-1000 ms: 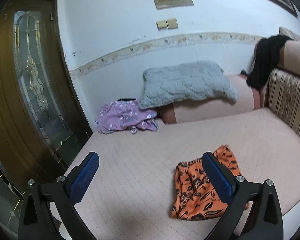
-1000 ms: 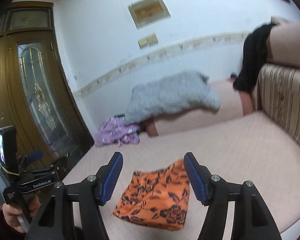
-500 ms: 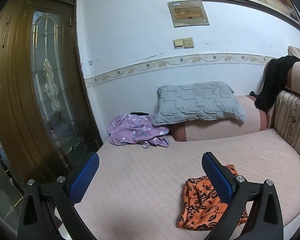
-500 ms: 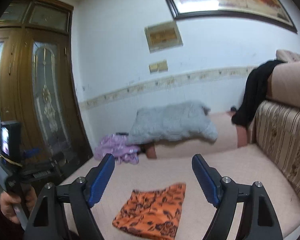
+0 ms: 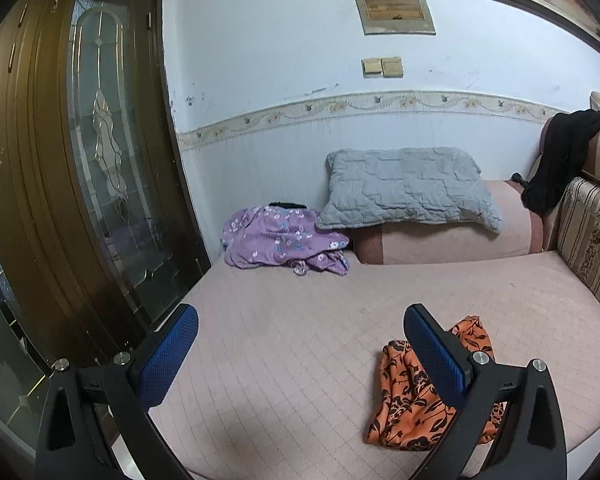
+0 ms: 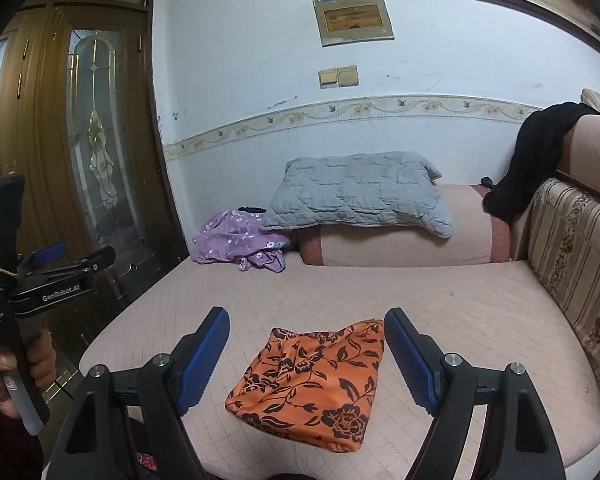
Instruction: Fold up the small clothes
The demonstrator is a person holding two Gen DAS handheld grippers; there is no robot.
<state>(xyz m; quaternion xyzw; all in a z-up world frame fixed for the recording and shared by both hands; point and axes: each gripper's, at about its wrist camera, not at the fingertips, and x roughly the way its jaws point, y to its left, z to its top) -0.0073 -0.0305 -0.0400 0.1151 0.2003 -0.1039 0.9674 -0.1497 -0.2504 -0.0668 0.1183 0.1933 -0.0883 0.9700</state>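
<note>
A: Right wrist view puts the orange cloth [image 6: 314,380] just ahead of and below the right gripper [image 6: 306,354], lying flat on the pink couch seat [image 6: 440,300], framed between the two blue pads. The jaws have just been opening and stand wide, with nothing pressed between them; the cloth lies on the seat beneath, untouched.

B: And the left gripper [image 5: 300,350]?

A: Also spread wide and empty. From there the same orange cloth [image 5: 412,396] sits off to its right, partly behind its right finger. So the right hand looks nearer and better lined up.

B: Which way does the cloth run?

A: It looks like a folded, roughly four-sided bundle, its longer side running away from the right gripper and slanting up to the right. I would judge it already folded, so the next piece is probably the purple flowered garment [image 6: 240,246], crumpled well ahead and to the left, touching the grey pillow [image 6: 356,196].

B: Anything unclear?

A: Both near corners hide behind the fingers in the left view. How many layers the bundle has I cannot tell. Something dark peeks out behind the purple garment, too small to make out.
</note>
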